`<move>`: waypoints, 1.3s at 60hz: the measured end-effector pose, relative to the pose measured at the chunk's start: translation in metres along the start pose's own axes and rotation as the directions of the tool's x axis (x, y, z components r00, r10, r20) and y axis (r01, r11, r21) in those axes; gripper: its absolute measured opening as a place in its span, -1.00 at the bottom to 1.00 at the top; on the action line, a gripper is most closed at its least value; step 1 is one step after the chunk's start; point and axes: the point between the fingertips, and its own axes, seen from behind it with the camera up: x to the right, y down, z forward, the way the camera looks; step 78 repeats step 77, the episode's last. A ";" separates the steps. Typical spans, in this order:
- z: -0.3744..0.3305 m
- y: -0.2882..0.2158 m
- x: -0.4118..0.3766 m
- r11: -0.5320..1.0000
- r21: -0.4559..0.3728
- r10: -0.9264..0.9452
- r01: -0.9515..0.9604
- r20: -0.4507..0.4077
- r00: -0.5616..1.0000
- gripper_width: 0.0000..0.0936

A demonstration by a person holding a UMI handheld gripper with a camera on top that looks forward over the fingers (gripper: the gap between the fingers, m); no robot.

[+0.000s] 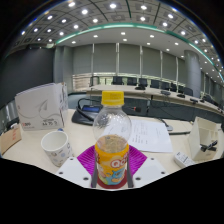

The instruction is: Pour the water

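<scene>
A clear plastic bottle (112, 135) with a yellow cap and an orange-yellow label stands upright between my fingers. My gripper (112, 172) is shut on the bottle's lower body. The magenta pads (88, 158) press on it from both sides. The bottle holds pale liquid up to near its neck. A white paper cup (57, 148) with a printed pattern stands on the white table (165, 150), to the left of the bottle and a little ahead of my left finger. The bottle's base is hidden below the fingers.
An open white box or stand (40, 105) sits behind the cup at the left. Sheets of paper (150, 132) lie beyond the bottle to the right. A pale box (207, 135) and small items stand at the far right. Rows of desks and chairs (150, 88) fill the room behind.
</scene>
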 end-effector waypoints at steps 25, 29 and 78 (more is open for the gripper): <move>-0.043 0.007 0.005 0.994 -0.097 0.047 -0.054 -0.074 0.996 0.85; -0.073 -0.003 -0.003 0.994 -0.104 0.032 -0.043 -0.104 0.994 0.83; -0.380 -0.023 -0.192 0.991 -0.133 0.002 -0.025 -0.172 0.985 0.83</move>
